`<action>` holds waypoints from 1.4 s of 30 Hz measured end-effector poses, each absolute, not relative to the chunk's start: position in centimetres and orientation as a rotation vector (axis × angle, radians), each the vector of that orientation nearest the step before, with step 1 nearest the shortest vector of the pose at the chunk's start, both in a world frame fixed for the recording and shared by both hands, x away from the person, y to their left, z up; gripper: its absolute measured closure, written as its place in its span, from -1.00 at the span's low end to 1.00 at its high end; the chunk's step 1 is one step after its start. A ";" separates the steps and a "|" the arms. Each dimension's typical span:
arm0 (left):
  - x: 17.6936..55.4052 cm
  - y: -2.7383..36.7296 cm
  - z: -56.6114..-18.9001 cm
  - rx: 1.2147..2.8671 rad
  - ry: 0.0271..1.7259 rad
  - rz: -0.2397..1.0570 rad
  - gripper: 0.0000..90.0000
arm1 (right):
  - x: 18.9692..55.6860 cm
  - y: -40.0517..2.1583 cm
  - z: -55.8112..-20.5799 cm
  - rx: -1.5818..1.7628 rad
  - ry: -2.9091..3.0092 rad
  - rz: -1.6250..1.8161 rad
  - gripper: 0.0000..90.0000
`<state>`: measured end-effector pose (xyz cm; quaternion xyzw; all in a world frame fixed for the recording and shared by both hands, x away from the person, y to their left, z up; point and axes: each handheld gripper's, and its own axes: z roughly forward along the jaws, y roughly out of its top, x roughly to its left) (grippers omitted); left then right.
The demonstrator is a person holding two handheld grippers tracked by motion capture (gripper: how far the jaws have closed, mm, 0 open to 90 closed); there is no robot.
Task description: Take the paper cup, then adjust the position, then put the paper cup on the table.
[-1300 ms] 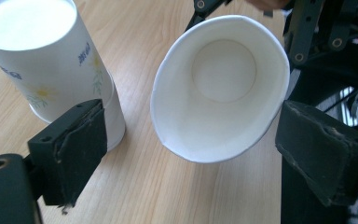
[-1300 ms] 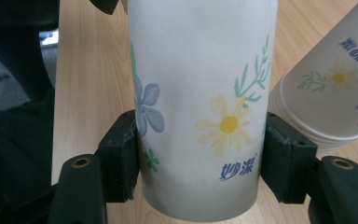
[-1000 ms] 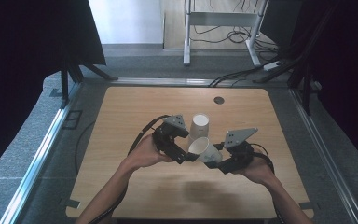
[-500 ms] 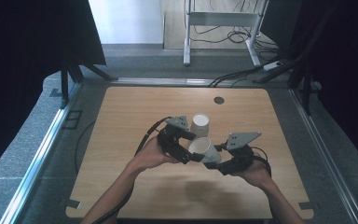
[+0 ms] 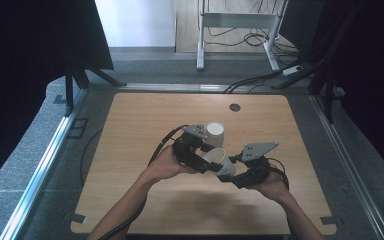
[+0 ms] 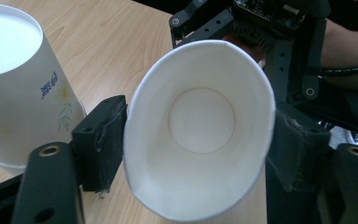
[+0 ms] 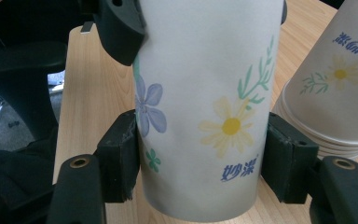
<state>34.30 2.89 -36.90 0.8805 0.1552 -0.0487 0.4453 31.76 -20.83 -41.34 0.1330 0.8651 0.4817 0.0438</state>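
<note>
Over the middle of the wooden table [image 5: 130, 200], toward its near edge, the person holds one paper cup [image 5: 219, 161] between both grippers, lifted off the tabletop and lying on its side.

The left gripper [image 5: 203, 159] comes in from the left. In the left gripper view its camera looks straight into the cup's [image 6: 200, 128] open mouth, down to the round bottom. Its jaws have just been closing, with the cup's rim end between them. The pads [image 6: 102, 140] now press on both sides of the rim, which is squeezed from a circle into a tall oval. The opening between the fingers is as narrow as the pinched mouth allows.

The right gripper [image 5: 232, 175] reaches in from the right and grips the same cup nearer its base. In the right gripper view its two pads [image 7: 286, 156] sit flat against the flowered wall of the cup [image 7: 205, 107], one on each side, just above the printed blue characters. The jaws stand about a cup's width apart, clamped on it. The left gripper's dark pad [image 7: 121, 28] shows at the far end of the cup.

A stack of paper cups [image 5: 215, 134] stands upside down on the table just behind the grippers. It appears beside the held cup in both gripper views [image 6: 18, 93] [image 7: 335, 93], close but not touching it.

A small dark round spot [image 5: 235, 107] lies on the table farther back.
</note>
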 end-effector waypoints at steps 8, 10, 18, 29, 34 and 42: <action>33.9 2.4 -36.4 2.238 0.370 -0.060 -0.29 | 31.9 -20.6 -41.5 0.404 2.653 1.437 -0.30; 33.9 2.4 -36.2 2.258 0.360 -0.037 -0.29 | 31.9 -20.5 -41.6 0.411 2.656 1.424 -0.41; 33.8 2.4 -35.9 2.294 0.361 0.009 -0.29 | 32.0 -20.5 -41.9 0.463 2.653 1.362 -0.73; 33.8 3.1 -35.6 2.332 0.394 0.055 -0.29 | 32.1 -21.3 -41.9 0.519 2.632 1.316 -0.99; 33.8 3.5 -35.5 2.343 0.416 0.069 -0.29 | 32.0 -21.7 -42.2 0.528 2.632 1.284 -0.99; 34.0 3.9 -35.2 2.371 0.443 0.091 -0.29 | 31.9 -22.3 -42.6 0.559 2.615 1.264 -1.00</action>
